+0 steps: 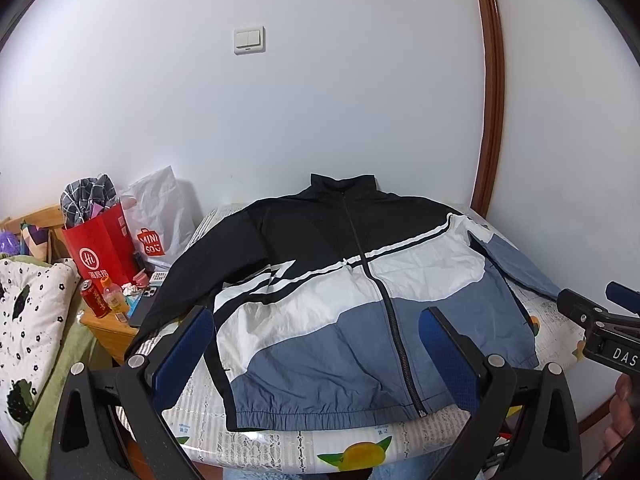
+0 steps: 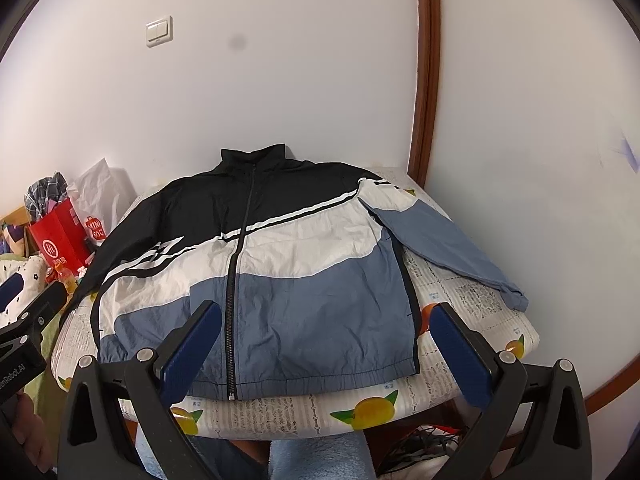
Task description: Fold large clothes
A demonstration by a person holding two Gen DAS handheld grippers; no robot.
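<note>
Left wrist view | jacket flat on table | left gripper, right gripper wide apart, holding nothing, near hem | pinch sleeve cuff first, I think.

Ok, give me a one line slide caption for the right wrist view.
Open right gripper hovers over a zipped black, white and blue jacket spread flat on the lemon-print table.
</note>
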